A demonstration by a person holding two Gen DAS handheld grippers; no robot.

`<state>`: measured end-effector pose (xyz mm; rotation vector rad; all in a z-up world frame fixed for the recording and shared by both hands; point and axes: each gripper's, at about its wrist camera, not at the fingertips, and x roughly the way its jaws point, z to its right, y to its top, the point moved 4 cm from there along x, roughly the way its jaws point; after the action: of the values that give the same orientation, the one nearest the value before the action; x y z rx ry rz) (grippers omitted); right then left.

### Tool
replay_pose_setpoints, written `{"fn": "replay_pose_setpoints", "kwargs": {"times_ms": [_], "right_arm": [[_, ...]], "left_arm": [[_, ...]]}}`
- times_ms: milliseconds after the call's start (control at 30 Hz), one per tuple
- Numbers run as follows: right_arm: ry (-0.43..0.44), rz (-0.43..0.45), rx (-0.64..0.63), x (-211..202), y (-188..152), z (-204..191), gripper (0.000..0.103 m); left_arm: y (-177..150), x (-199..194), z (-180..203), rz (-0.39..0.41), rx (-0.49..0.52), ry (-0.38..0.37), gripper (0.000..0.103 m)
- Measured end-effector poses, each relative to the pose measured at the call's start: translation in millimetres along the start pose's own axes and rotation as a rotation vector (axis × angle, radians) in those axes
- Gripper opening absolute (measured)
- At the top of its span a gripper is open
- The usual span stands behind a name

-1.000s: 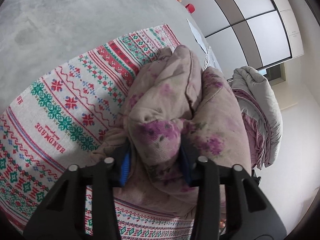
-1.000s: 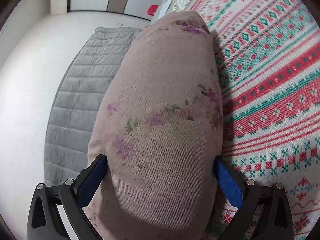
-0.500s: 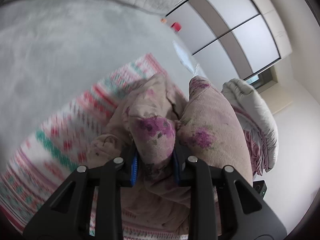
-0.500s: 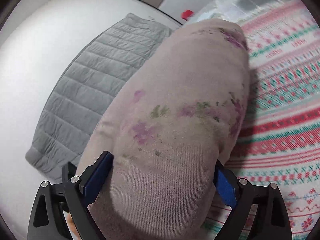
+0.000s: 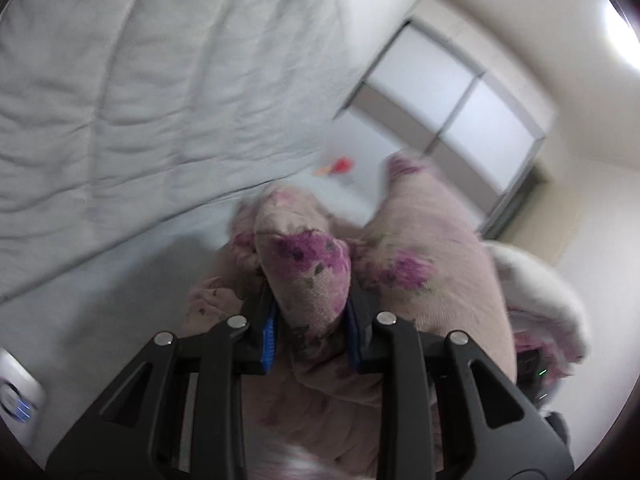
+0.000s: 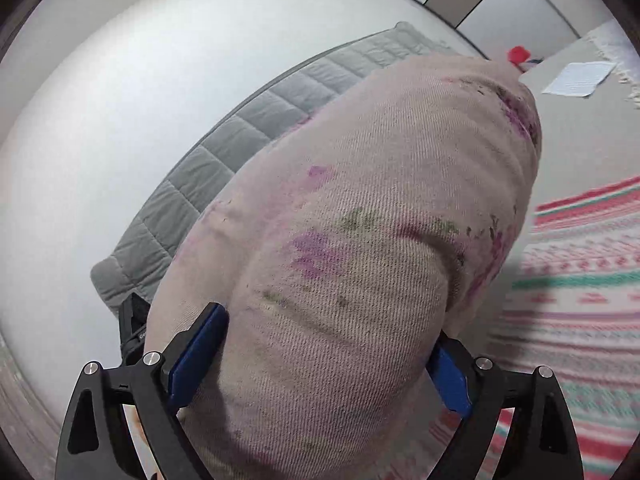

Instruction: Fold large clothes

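Observation:
A thick pink garment with purple flowers (image 5: 420,264) is bundled in a folded stack and held up by both grippers. My left gripper (image 5: 310,332) is shut on a bunched fold of it (image 5: 308,268); the blue pads press the cloth from both sides. My right gripper (image 6: 320,364) is shut on the wide rounded end of the same garment (image 6: 360,240), which fills most of the right wrist view. The garment hides most of both grippers' fingertips.
A striped patterned blanket (image 6: 580,300) lies below at the right. A grey quilted blanket (image 6: 248,128) lies at the left. A pale quilt (image 5: 140,100) and wardrobe doors (image 5: 460,92) lie ahead. A red object (image 5: 340,165) and a paper sheet (image 6: 576,78) lie on the grey floor.
Both grippers have risen and tilted upward with the garment. The left gripper has closed tighter on the fold. The patterned blanket has dropped out of the left view.

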<state>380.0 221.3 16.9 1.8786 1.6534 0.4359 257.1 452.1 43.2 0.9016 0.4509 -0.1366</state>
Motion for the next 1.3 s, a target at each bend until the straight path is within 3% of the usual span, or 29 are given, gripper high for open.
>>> {"fn": "replay_pose_setpoints", "kwargs": {"times_ms": [67,100,133,167,200,267,367,467,500,567,700,767,833,900,1067,1300], "right_arm": [[-0.104,-0.078,0.125,43.0,-8.5,39.8,0.094],[-0.186,-0.125,0.173,60.0,-18.6,59.7,0.094],[-0.309,-0.224,0.208,80.6,-39.2,84.9,0.09],[-0.354,-0.266,0.196,88.1,-49.0,94.5,0.089],[-0.293,-0.219,0.205,85.5,-48.5,95.5,0.089],[-0.285,-0.216,0.212,83.6,-42.1,93.0,0.089],[-0.405,-0.192,0.115,78.7,-25.8,78.0,0.089],[-0.371,-0.159,0.094,48.9,-14.5,57.8,0.089],[-0.364,-0.145,0.068,41.3,-14.6,45.2,0.089],[-0.367,-0.146,0.031,26.9,-21.0,31.2,0.089],[-0.396,-0.169,-0.034,-24.9,-51.2,3.3,0.089],[-0.402,-0.158,-0.082,-53.2,-66.3,-20.4,0.089],[-0.411,-0.141,-0.129,-81.8,-80.5,-47.4,0.089],[-0.429,-0.127,-0.188,-113.1,-95.4,-73.3,0.089],[-0.434,-0.126,-0.346,-178.2,-140.0,-146.0,0.096],[-0.474,-0.098,-0.442,-231.6,-188.0,-191.3,0.1]], "left_arm": [[-7.2,43.4,-44.6,-0.096,-0.028,0.11,0.037],[-18.6,71.4,-70.3,-0.162,-0.008,0.232,0.038],[-33.4,96.2,-87.6,-0.243,0.094,0.392,0.042],[-42.0,106.8,-89.1,-0.247,0.213,0.447,0.042],[-41.6,102.5,-79.4,-0.174,0.309,0.475,0.043],[-33.1,92.6,-65.3,-0.137,0.302,0.469,0.042],[-10.8,74.9,-53.2,-0.109,0.238,0.457,0.049],[9.7,45.2,-48.7,-0.016,0.265,0.512,0.055],[11.3,33.9,-49.9,-0.005,0.259,0.543,0.062],[5.9,15.5,-54.0,-0.019,0.226,0.542,0.062],[-32.0,-51.5,-28.0,0.016,0.189,0.475,0.062],[-58.4,-79.5,-12.5,0.021,0.179,0.46,0.068],[-92.3,-107.5,8.9,0.0,0.193,0.431,0.085],[-128.5,-135.7,31.6,0.007,0.226,0.401,0.085],[-196.4,-183.1,75.3,-0.02,0.335,0.422,0.086],[-235.3,-237.9,106.1,0.05,0.393,0.464,0.094]]}}
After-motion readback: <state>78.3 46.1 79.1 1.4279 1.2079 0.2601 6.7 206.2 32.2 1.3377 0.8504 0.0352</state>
